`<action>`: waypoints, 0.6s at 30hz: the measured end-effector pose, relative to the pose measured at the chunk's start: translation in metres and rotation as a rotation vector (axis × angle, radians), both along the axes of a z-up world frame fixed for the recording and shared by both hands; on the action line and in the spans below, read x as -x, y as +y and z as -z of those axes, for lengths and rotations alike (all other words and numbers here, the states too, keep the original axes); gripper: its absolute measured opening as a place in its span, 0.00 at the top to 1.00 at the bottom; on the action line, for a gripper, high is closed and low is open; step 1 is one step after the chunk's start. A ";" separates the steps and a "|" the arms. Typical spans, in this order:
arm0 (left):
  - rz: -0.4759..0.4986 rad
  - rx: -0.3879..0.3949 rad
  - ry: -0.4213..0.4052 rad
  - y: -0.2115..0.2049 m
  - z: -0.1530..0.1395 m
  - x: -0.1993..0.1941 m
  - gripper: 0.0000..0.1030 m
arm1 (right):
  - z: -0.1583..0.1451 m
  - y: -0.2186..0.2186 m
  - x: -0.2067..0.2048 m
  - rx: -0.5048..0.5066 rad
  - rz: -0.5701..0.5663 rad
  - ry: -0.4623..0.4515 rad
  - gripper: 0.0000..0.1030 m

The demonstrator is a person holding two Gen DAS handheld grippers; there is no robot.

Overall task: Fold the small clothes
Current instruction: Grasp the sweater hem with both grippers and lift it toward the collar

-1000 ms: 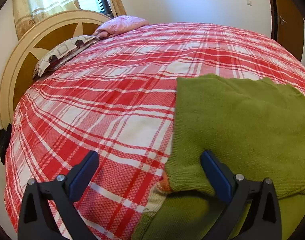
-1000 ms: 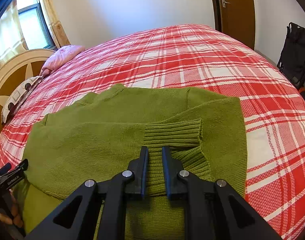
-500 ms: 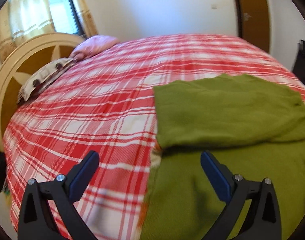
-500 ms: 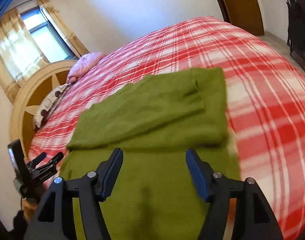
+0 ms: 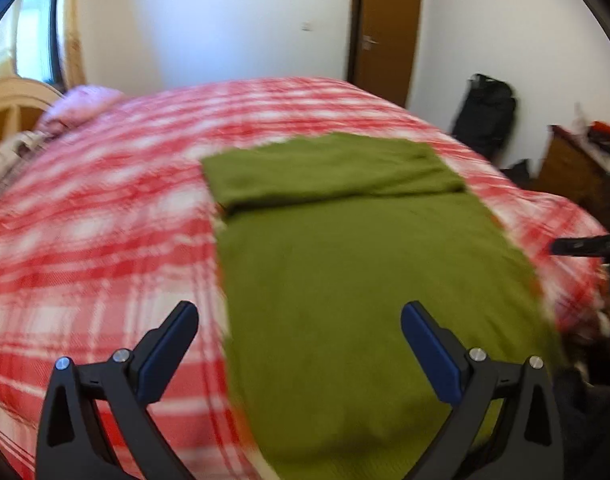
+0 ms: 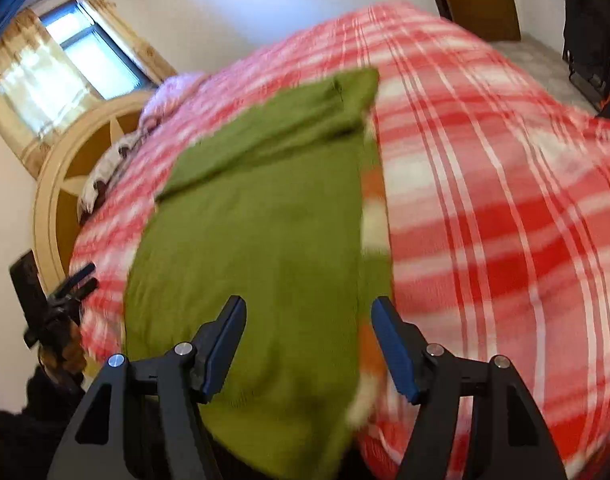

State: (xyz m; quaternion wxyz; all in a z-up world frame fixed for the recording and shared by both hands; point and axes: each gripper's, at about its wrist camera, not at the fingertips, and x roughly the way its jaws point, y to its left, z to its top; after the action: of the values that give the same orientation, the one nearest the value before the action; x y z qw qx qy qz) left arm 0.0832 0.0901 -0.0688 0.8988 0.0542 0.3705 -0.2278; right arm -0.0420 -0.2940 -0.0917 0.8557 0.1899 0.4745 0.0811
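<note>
A green knitted sweater (image 5: 345, 264) lies flat on the red-and-white plaid bed; its far part is folded over into a band (image 5: 329, 172). It also shows in the right wrist view (image 6: 257, 232), with the folded band (image 6: 281, 128) at the far end. My left gripper (image 5: 299, 344) is open and empty above the sweater's near left edge. My right gripper (image 6: 307, 340) is open and empty above its near right edge. Both views are blurred by motion.
The plaid bed (image 5: 85, 240) fills both views. Pillows (image 5: 81, 108) and a cream headboard (image 6: 57, 184) are at its far left. A brown door (image 5: 389, 28), a black bag (image 5: 485, 116) and a wooden cabinet (image 5: 577, 168) stand right of the bed.
My right gripper has let go of the sleeve cuff and opened. Both grippers have pulled back toward the sweater's near end, and the sleeves now lie folded across the far part.
</note>
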 end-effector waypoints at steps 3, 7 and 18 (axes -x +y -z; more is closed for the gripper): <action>0.050 0.022 0.026 0.006 0.003 0.028 0.00 | 0.014 -0.001 0.021 -0.030 -0.009 0.044 0.36; 0.062 0.051 0.052 0.015 0.010 0.056 0.00 | 0.030 0.006 0.036 -0.071 -0.032 0.090 0.36; 0.007 0.115 0.205 0.033 0.051 0.077 0.01 | 0.056 0.034 0.051 -0.053 -0.105 0.213 0.36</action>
State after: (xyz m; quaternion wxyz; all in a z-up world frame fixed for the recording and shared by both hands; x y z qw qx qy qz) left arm 0.0062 0.1229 -0.1203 0.8571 -0.0195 0.4466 -0.2561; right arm -0.0933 -0.2600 -0.1475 0.7897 0.1950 0.5696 0.1177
